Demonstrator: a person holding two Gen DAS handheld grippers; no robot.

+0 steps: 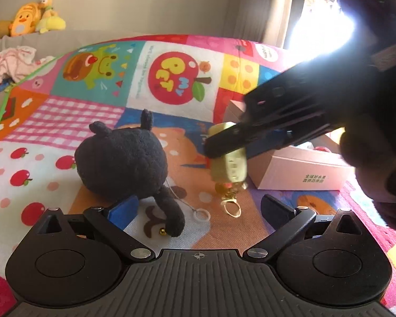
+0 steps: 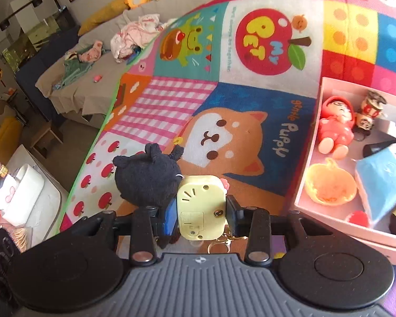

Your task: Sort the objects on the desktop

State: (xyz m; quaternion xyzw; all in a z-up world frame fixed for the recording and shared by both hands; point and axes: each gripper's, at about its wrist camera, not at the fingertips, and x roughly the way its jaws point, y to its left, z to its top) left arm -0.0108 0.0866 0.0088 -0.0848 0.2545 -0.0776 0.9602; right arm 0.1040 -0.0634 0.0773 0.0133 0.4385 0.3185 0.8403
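A pale yellow charm [image 2: 200, 200] with a cat face and a gold keyring [image 1: 232, 206] sits between the pads of my right gripper [image 2: 201, 215], which is shut on it. In the left wrist view the right gripper [image 1: 224, 142] reaches in from the right, a gloved hand behind it, and holds the charm just above the play mat. A black plush [image 1: 121, 163] lies on the mat left of the charm [image 1: 229, 166]. My left gripper [image 1: 198, 208] stands open, its blue-padded left finger beside the plush's leg. An open pink box [image 2: 307, 153] lies to the right.
The pink box [image 1: 298, 169] holds a red-hooded figure [image 2: 335, 126], a small doll [image 2: 369, 111], an orange pumpkin shape [image 2: 330, 187] and a blue fabric item [image 2: 382, 187]. The colourful mat [image 1: 92, 121] ends at a green edge on the left. Beyond lies a sofa with clothes [image 2: 137, 31].
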